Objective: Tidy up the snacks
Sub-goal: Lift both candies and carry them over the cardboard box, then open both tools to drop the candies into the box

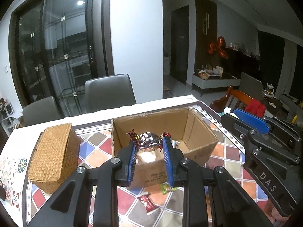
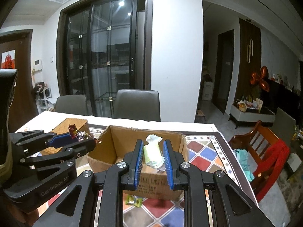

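My left gripper [image 1: 149,144] is shut on a silver-and-red foil candy [image 1: 148,140] and holds it above the near edge of an open cardboard box [image 1: 197,130]. It also shows in the right wrist view [image 2: 81,135], left of the box [image 2: 106,153]. My right gripper [image 2: 152,147] is shut on a pale green wrapped candy [image 2: 152,152] and holds it over the box's front wall. A green candy [image 1: 167,188] and a red-and-white candy [image 1: 147,202] lie on the tablecloth in front of the box; the green candy [image 2: 134,201] shows in the right view too.
A woven lidded basket [image 1: 53,157] stands left of the box on the patterned tablecloth [image 1: 94,151]. Two grey chairs [image 1: 108,92] stand behind the table. A wooden chair with a red cloth [image 2: 265,151] is off the table's right edge.
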A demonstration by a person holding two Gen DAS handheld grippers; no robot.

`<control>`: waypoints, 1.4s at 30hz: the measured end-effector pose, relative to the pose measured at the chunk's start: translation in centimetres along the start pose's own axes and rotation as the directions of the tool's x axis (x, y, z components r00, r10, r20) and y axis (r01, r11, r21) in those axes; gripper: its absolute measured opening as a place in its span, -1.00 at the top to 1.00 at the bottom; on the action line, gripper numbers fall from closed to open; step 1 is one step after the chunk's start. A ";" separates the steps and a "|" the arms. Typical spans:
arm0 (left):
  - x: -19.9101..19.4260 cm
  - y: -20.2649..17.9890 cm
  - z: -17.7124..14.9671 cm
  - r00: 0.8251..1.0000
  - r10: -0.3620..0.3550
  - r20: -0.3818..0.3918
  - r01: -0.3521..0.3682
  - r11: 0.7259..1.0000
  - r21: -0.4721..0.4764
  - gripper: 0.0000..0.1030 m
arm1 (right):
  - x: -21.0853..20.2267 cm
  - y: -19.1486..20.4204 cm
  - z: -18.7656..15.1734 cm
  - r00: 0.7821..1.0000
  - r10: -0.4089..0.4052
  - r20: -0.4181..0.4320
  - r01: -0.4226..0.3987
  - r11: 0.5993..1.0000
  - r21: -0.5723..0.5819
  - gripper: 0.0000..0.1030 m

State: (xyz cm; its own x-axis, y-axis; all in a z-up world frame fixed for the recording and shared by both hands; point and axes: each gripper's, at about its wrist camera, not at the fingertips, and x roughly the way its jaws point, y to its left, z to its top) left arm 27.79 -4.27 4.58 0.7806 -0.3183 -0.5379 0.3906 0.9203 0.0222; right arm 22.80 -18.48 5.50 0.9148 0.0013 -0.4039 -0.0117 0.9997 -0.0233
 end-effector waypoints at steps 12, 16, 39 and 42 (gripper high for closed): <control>3.0 0.6 2.1 0.999 0.047 0.023 -0.046 0.999 -0.021 0.48 | 3.9 -1.4 1.5 1.000 -0.005 -0.022 0.006 1.000 0.028 0.55; 4.1 1.0 2.6 0.997 0.068 0.027 -0.067 0.997 -0.028 0.48 | 4.9 -1.4 1.8 1.000 -0.022 -0.020 0.023 1.000 0.011 0.55; 8.8 1.5 2.5 0.994 0.096 -0.052 -0.098 0.995 -0.031 0.45 | 10.2 -1.0 1.6 0.994 0.027 -0.105 -0.030 0.999 -0.030 0.53; 8.7 1.5 2.4 0.993 0.106 -0.055 -0.108 0.994 -0.034 0.23 | 10.3 -0.9 1.7 0.994 0.023 -0.109 -0.026 0.999 -0.028 0.24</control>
State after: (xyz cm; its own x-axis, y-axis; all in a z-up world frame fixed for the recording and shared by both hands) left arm 36.36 -6.21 1.91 0.7895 -0.2062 -0.5780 0.2875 0.9564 0.0515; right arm 32.93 -19.37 2.90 0.8646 0.0213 -0.5021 -0.0467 0.9982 -0.0381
